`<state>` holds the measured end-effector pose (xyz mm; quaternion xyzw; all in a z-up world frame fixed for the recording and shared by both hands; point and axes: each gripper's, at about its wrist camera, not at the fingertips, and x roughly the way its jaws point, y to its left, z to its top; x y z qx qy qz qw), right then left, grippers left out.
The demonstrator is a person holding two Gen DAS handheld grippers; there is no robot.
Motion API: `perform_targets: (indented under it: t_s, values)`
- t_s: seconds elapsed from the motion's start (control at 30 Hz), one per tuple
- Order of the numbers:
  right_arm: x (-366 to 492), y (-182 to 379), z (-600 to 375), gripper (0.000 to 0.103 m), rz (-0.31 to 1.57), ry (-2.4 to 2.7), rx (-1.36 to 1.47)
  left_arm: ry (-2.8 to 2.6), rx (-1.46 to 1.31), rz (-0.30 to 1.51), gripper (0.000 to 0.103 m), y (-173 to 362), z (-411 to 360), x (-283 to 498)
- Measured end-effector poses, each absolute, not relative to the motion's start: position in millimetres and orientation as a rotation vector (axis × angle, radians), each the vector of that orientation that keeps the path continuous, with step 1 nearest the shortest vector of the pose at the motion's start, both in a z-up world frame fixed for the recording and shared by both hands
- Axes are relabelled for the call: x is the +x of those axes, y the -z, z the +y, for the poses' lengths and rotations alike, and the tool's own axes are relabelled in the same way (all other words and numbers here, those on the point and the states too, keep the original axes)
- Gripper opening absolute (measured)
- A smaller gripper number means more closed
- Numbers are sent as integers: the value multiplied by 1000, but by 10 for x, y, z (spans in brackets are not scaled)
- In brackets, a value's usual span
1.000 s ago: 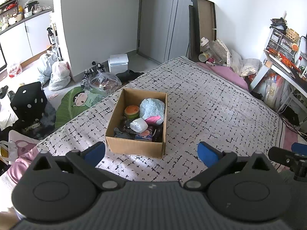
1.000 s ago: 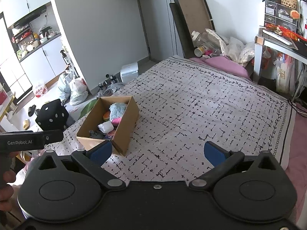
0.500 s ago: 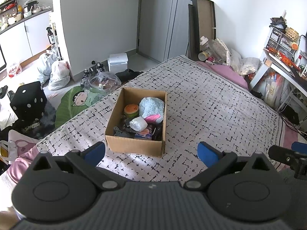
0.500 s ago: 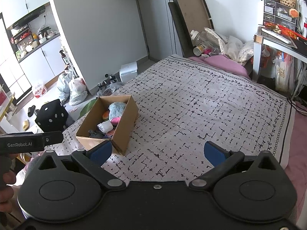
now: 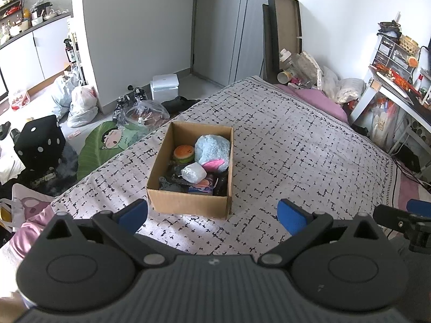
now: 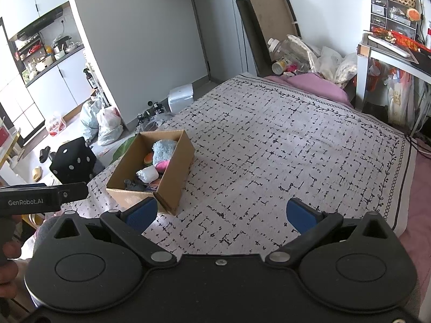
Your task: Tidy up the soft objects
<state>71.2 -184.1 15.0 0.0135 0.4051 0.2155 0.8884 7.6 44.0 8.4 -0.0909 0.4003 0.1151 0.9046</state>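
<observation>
Toys sit together in the box (image 5: 188, 203) at your twelve o'clock on the bed (image 5: 309, 156), so your left gripper (image 5: 212, 214) and right gripper (image 6: 221, 214) hang wide apart, holding nothing.

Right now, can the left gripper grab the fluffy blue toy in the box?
Probably yes. The left hand-held gripper is open and faces the topless cardboard box; the fluffy blue toy lies uncovered on top, though at the far end.

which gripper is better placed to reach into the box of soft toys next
Left, probably. The cardboard box sits almost straight ahead of the left gripper, between its open jaws. From the right gripper the box lies off to its left, a more sideways reach. Both are empty.
</observation>
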Motion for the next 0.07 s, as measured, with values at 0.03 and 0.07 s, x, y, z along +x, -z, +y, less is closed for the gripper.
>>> perform_targets:
  t_s: [0.03, 0.07]
  values:
    - [718, -143, -1842, 103, 843, -448, 28, -238, -190, 829, 102, -86, 438, 79]
    - [724, -135, -1839, 103, 845, -449, 29, -237, -191, 831, 102, -83, 435, 82]
